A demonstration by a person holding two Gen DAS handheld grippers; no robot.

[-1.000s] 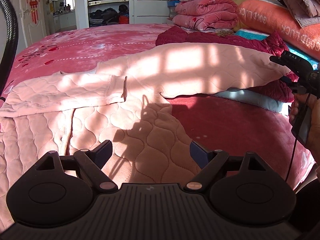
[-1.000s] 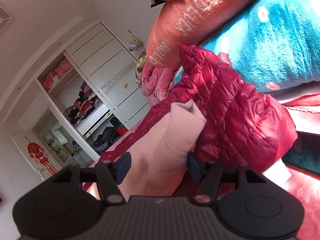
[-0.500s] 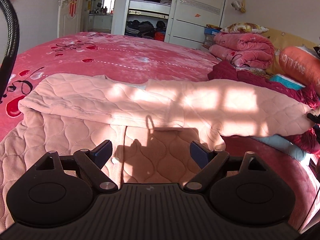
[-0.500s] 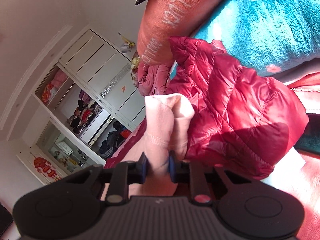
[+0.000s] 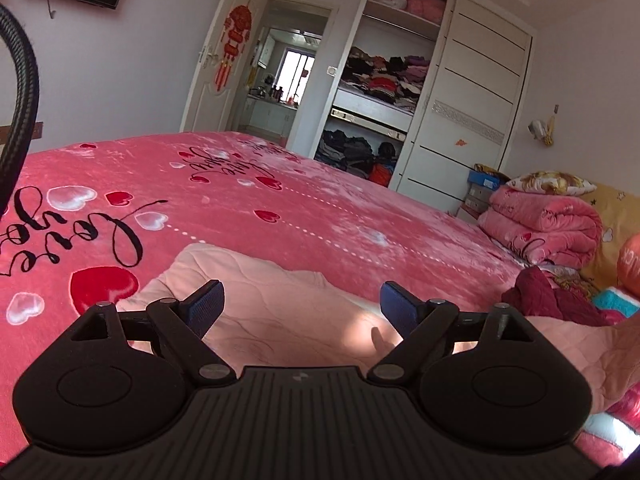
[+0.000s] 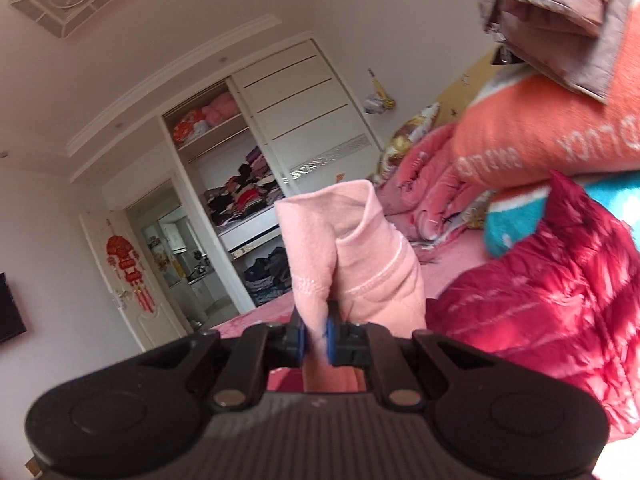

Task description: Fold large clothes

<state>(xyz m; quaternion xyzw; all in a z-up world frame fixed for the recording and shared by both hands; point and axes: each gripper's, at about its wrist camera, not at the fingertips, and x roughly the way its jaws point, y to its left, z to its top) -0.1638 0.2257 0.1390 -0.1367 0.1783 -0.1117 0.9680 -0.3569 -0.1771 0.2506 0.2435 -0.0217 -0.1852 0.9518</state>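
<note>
Garment (image 5: 280, 312) on bed (image 5: 320, 216); wardrobe (image 5: 420, 92) behind.

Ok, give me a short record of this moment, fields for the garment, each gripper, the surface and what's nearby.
garment: pink quilted garment, spread on the bed, one cuff lifted
right gripper: shut on the pink cuff, which stands up above the pads
left gripper: open, nothing between the pads, above the pink garment
surface: red bedspread with hearts and lettering
nearby: dark red puffer jacket, folded pink blanket, orange pillow
background: open wardrobe full of clothes
</note>
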